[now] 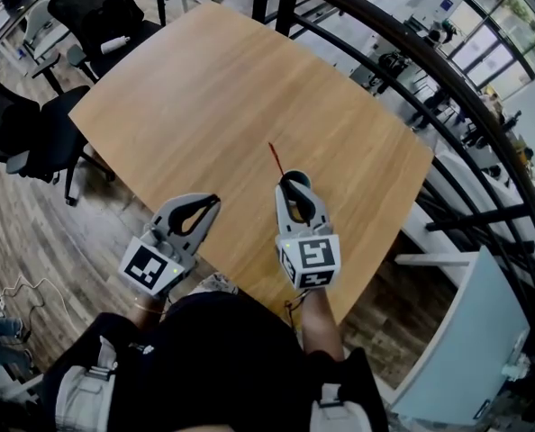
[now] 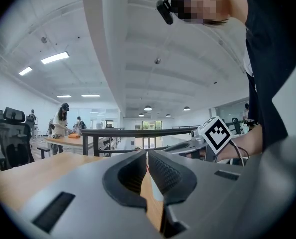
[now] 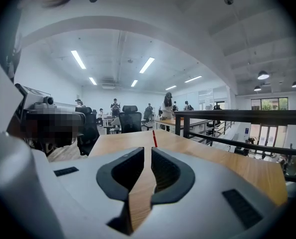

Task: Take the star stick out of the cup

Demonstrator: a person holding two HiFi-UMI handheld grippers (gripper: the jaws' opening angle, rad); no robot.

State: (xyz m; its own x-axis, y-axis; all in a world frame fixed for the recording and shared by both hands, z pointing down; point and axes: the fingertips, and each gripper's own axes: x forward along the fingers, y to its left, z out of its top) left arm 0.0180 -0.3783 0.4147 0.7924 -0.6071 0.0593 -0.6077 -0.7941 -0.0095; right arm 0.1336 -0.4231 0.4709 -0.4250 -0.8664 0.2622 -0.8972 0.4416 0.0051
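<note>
The person stood at the near edge of a wooden table (image 1: 222, 88), with both grippers held low in the head view. The right gripper (image 1: 287, 180) sat just right of the frame's centre over the tabletop, its marker cube (image 1: 308, 259) toward the bottom of the frame. The star stick (image 1: 276, 158) showed as a thin red line running from that gripper's tips up and to the left, above the bare wood; its star end was too small to make out. In the right gripper view the right gripper (image 3: 148, 149) had its jaws drawn in to a narrow slit. The star stick (image 3: 154, 138) rose straight up from the tips at mid-frame, apparently pinched there, with the table (image 3: 227, 158) stretching away behind it. The left gripper (image 1: 215, 198) lay lower left of centre, beside the right one but apart from it, angled toward the upper right at the table's edge. In the left gripper view the left gripper (image 2: 147, 153) also had its jaws nearly together, with only the wood showing through the thin gap. Black office chairs (image 1: 96, 7) stood at the upper left beyond the table, and a dark railing (image 1: 412, 61) curved down the right side.
</note>
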